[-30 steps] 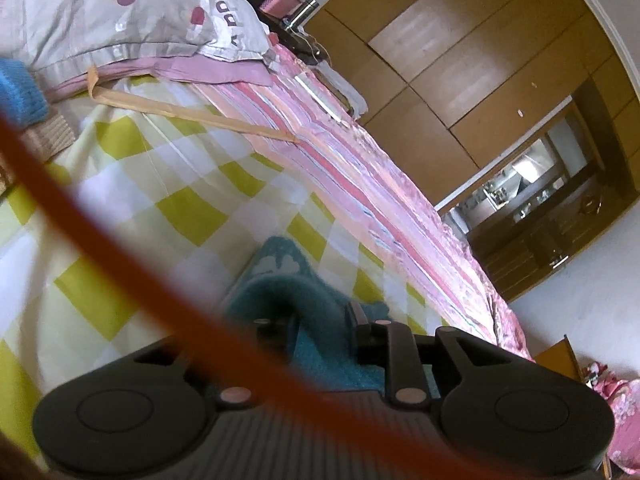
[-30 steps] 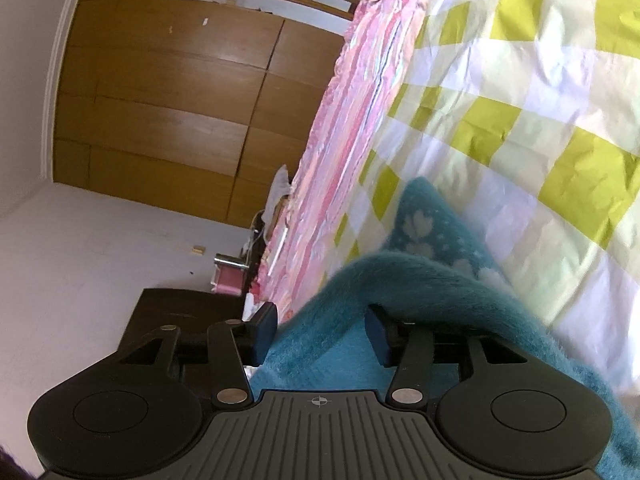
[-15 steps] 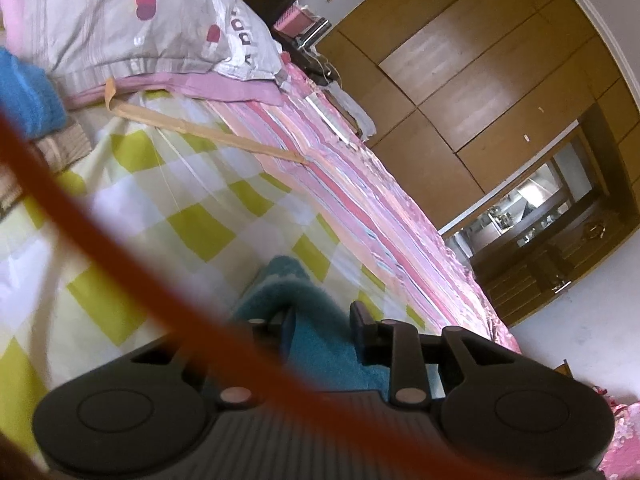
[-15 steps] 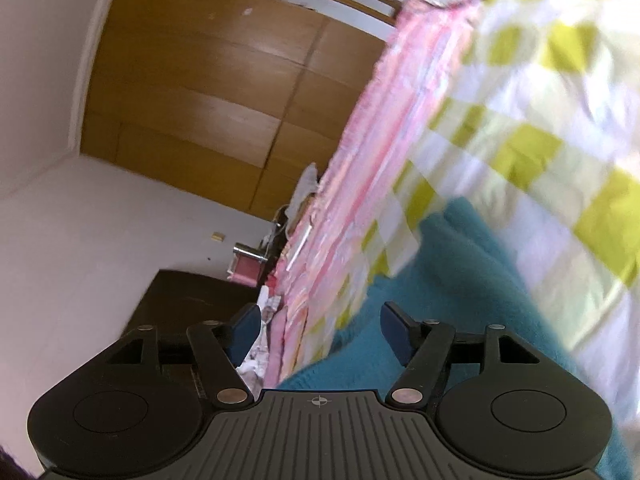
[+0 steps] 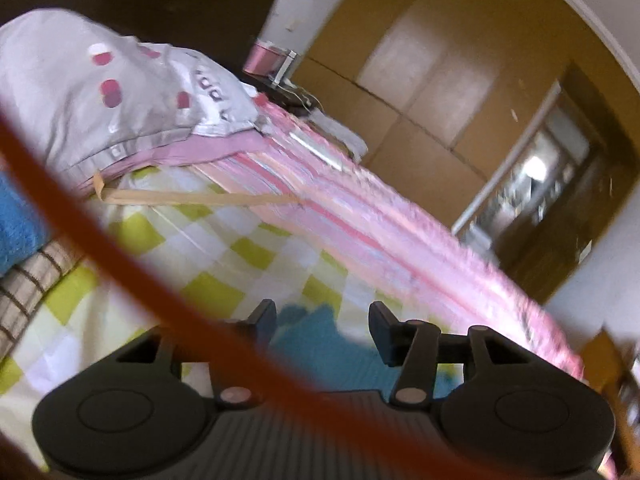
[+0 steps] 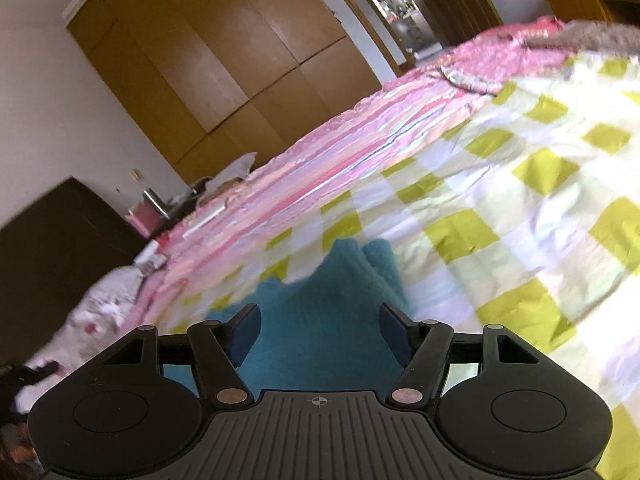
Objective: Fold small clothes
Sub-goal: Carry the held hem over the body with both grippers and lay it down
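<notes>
A small teal fleece garment (image 6: 320,320) lies folded on the yellow-and-white checked bedspread (image 6: 520,200). In the right wrist view it lies just ahead of and under my right gripper (image 6: 320,330), which is open with nothing between its fingers. In the left wrist view the same teal garment (image 5: 312,336) shows between and below the fingers of my left gripper (image 5: 322,326), which is open and holds nothing. An orange cable (image 5: 100,240) blurs across the left wrist view and hides part of the gripper.
A grey pillow with red dots (image 5: 100,92) and a pink striped sheet (image 5: 360,216) lie along the bed's far side. A blue towel (image 5: 16,224) on a striped cloth (image 5: 24,292) sits at left. Wooden wardrobes (image 6: 224,60) stand beyond the bed.
Both grippers have opened and let go of the teal garment, which now lies on the bedspread. Both have lifted and drawn back from it; the views have swung.
</notes>
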### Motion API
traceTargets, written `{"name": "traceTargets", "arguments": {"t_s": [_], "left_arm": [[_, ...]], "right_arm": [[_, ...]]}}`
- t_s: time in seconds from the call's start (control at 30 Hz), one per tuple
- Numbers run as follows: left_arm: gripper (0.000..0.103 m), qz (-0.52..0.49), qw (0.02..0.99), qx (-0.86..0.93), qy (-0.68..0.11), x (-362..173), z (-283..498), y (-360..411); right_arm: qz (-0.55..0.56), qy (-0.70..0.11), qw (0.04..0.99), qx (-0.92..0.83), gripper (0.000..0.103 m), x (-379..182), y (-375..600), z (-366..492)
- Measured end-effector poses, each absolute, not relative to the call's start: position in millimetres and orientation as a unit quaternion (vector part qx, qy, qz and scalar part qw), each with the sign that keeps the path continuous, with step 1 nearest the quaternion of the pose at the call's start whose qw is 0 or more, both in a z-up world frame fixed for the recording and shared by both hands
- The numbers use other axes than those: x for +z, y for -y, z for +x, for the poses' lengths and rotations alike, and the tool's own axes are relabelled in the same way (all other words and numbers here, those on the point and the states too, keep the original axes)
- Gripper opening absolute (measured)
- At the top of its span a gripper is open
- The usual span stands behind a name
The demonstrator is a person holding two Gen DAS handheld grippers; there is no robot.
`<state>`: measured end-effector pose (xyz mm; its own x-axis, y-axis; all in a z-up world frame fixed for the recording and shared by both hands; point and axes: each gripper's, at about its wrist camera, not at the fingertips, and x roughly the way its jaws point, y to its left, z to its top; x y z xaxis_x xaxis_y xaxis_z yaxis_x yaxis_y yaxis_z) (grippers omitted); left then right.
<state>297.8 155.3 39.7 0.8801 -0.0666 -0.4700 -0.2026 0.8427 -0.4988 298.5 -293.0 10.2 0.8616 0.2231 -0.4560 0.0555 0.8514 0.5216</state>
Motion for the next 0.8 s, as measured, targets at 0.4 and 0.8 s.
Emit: {"name": "traceTargets", "arguments": {"t_s": [0.4, 0.8], "left_arm": [[0.056, -0.169, 0.938, 0.042, -0.301, -1, 292, -125], [0.058, -0.106, 0.943, 0.054, -0.31, -11, 284, -116]], "right_arm": [[0.155, -0.309, 0.938, 0.001, 0.03, 5, 281, 329], [0.172, -0.318, 0.932, -0.026, 0.007, -5, 296, 333]]}}
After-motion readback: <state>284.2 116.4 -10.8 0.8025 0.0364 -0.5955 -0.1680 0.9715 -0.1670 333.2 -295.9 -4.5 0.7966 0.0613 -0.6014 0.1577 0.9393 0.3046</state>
